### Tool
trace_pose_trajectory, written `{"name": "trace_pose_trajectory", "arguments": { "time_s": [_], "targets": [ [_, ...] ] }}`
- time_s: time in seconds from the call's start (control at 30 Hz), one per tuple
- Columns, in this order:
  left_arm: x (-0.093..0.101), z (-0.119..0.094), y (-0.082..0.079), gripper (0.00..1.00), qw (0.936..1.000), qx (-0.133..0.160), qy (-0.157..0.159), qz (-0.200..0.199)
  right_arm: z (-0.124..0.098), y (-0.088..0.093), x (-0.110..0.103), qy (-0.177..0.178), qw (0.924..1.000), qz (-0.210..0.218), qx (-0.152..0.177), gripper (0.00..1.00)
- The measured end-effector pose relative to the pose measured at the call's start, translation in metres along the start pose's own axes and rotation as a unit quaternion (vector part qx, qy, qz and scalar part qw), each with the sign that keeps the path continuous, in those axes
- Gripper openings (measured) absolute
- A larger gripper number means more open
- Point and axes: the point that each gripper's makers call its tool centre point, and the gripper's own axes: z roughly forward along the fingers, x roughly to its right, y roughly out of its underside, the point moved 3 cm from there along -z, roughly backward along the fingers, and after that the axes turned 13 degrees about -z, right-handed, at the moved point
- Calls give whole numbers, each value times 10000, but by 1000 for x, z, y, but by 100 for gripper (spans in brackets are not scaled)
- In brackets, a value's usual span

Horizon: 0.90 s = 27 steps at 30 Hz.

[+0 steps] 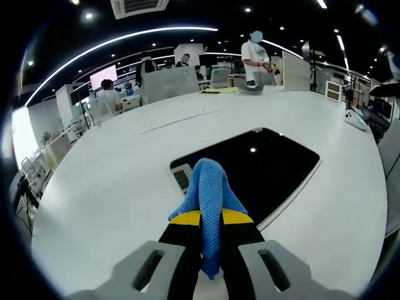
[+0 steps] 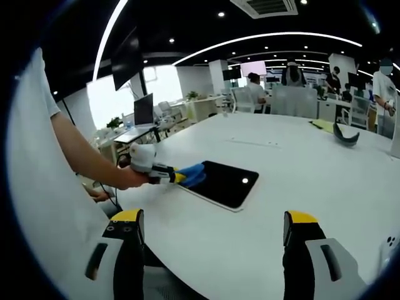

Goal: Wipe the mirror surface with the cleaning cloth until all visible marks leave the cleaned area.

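Centrally in the left gripper view, the left gripper [image 1: 209, 240] is clenched on the blue cleaning cloth [image 1: 209, 194], which runs lengthwise toward frame top onto the dark mirror [image 1: 275, 162]. The mirror lies flat on a white table [image 1: 112, 181] in an open office. The right gripper [image 2: 212, 234] hangs spread wide at lower frame.

Your cloth [image 1: 209, 194] is bright blue with a knitted weave. The mirror [image 1: 262, 165] reads glossy black with a pale rim, dotted by white ceiling-light reflections. Your table [image 1: 112, 181] is plain white. Your left gripper [image 1: 210, 240] is black and grey with yellow tips; your right gripper [image 2: 212, 234] matches.
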Motion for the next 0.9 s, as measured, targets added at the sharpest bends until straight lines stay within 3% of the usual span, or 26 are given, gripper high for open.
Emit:
{"name": "trace_pose_trajectory", "arguments": {
  "time_s": [0.9],
  "targets": [
    [5, -24, 17, 7, 9999, -41, -48, -95, 4, -3, -5, -124, 9999, -31, 91, 91]
  ]
}}
